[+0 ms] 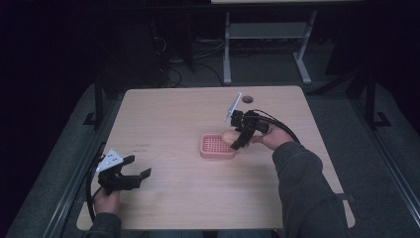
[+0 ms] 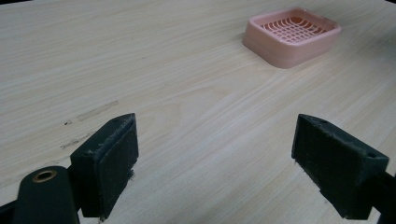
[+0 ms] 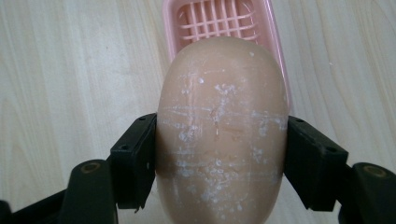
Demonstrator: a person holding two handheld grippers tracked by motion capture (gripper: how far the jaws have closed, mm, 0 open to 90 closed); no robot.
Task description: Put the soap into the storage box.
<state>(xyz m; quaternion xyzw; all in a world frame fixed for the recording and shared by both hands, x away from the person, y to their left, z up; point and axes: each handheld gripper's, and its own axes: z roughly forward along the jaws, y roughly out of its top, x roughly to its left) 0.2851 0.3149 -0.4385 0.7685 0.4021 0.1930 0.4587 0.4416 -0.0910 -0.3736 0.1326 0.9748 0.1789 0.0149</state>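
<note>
Your right gripper [image 1: 237, 141] is clamped on a bar of soap [image 1: 229, 137], tan and oval. In the right gripper view the soap [image 3: 222, 135] sits between the two black jaws, one pad pressed on each long side, and its surface is scratched and flecked with white. The bar is held in the air just above the pink soap dish [image 1: 217, 147]; whether it touches the dish, you can't tell from the high view. In the right gripper view the dish [image 3: 219, 21] lies under and beyond the bar, grid bottom showing, with the soap covering its near part.

The dish is a shallow pink tray with a slatted base, sitting flat on the wooden table [image 1: 168, 114], about mid-table and slightly right of centre. In the left gripper view it [image 2: 292, 37] is at the upper right, well apart from that gripper.

Your left gripper [image 1: 131, 173] is near the table's front left corner, low over the wood, jaws spread wide with bare table between them. The left gripper view shows the same: both pads [image 2: 109, 163] far apart, holding nothing. Your left hand [image 1: 106, 201] grips the handle at the table edge; your right hand [image 1: 272, 139] and grey sleeve [image 1: 307, 188] reach in from the lower right.
</note>
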